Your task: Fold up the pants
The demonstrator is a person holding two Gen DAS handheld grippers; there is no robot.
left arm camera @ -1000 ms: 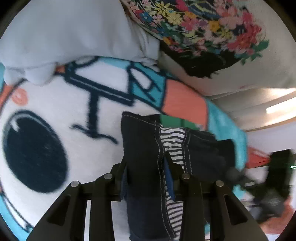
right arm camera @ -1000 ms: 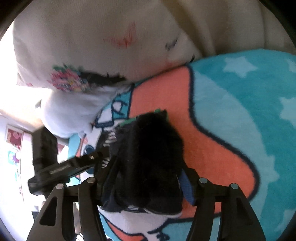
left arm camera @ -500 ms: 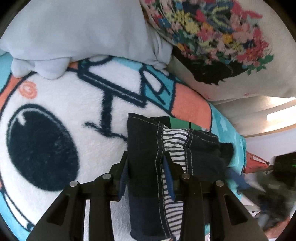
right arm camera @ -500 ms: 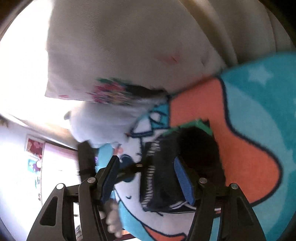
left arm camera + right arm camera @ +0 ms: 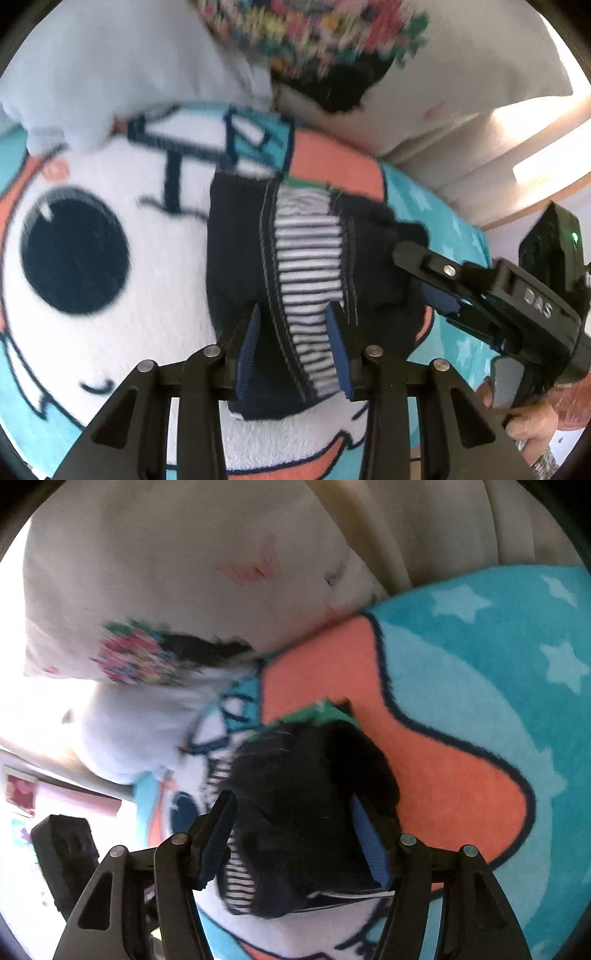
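The dark navy pants [image 5: 236,258], with a striped white lining [image 5: 306,258], lie folded in a small bundle on a cartoon fleece blanket [image 5: 110,332]. My left gripper [image 5: 293,325] is open, its blue pads either side of the bundle's near end. My right gripper [image 5: 295,816] is open, straddling the other end of the pants [image 5: 306,794]; it also shows in the left wrist view [image 5: 424,273] at the bundle's right side.
A floral cushion [image 5: 332,33] and a pale grey pillow [image 5: 110,74] lie against the blanket's far edge. The blanket [image 5: 498,664] spreads to the right with teal and orange areas. A hand [image 5: 535,417] holds the right gripper's handle.
Both grippers have opened and let go of the pants, which now rest on the blanket. The right gripper has come in close beside the bundle.
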